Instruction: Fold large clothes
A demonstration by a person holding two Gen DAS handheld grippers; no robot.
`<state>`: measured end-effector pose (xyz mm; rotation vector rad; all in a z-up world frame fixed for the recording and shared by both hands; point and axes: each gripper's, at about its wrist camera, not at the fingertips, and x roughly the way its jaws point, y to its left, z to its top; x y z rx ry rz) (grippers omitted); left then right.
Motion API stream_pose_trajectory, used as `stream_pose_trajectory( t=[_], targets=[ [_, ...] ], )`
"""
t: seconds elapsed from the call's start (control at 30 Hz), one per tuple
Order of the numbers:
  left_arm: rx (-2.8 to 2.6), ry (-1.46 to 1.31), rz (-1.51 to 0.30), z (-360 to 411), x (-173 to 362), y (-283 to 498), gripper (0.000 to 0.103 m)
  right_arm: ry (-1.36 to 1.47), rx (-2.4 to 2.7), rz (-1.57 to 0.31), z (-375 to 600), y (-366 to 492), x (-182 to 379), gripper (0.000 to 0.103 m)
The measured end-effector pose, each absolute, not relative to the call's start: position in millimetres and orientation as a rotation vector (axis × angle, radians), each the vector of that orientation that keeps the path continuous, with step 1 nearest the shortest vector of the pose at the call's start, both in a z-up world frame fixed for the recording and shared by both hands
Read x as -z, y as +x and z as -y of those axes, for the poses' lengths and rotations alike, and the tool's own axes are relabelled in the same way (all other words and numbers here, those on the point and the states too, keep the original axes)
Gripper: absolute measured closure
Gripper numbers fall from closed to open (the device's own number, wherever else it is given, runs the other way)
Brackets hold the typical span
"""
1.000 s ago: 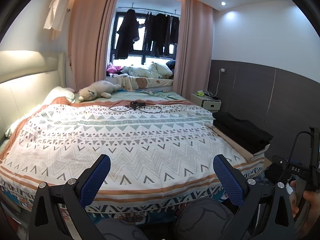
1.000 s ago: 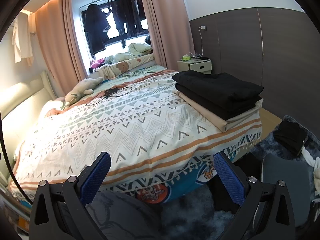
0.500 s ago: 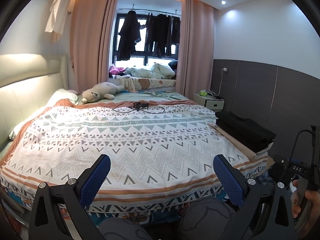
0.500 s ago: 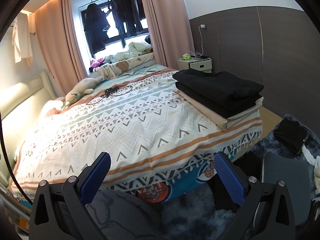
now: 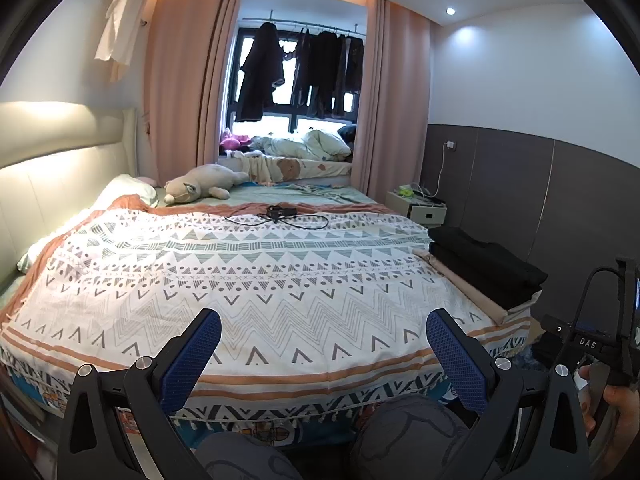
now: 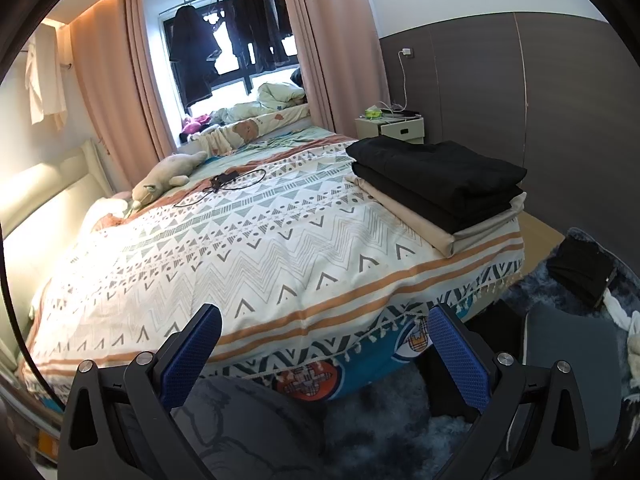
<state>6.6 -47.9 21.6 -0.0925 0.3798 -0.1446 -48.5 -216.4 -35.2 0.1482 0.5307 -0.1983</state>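
Both grippers hover empty at the foot of the bed, folded clothes stacked on it.

The left gripper [image 5: 323,354] and right gripper [image 6: 324,350] have jaws spread wide, holding nothing. The stack of folded black and beige clothes [image 6: 438,186] lies at the right foot corner of the bed's white zigzag-patterned cotton bedspread [image 5: 240,280]; a grey plush toy [image 5: 202,188] lies near its head end.

White letters, seemingly "DAS", stand on the right tool [image 5: 588,343] body.
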Motion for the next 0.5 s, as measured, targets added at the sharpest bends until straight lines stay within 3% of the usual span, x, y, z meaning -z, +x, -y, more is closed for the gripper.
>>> stream_pose_trajectory(
  t=[0.5],
  targets=[
    [0.150, -0.110, -0.347, 44.9, -26.4, -17.8, 0.000, 0.153, 0.198, -0.522, 217.8, -66.7, 29.9, 0.000]
  ],
)
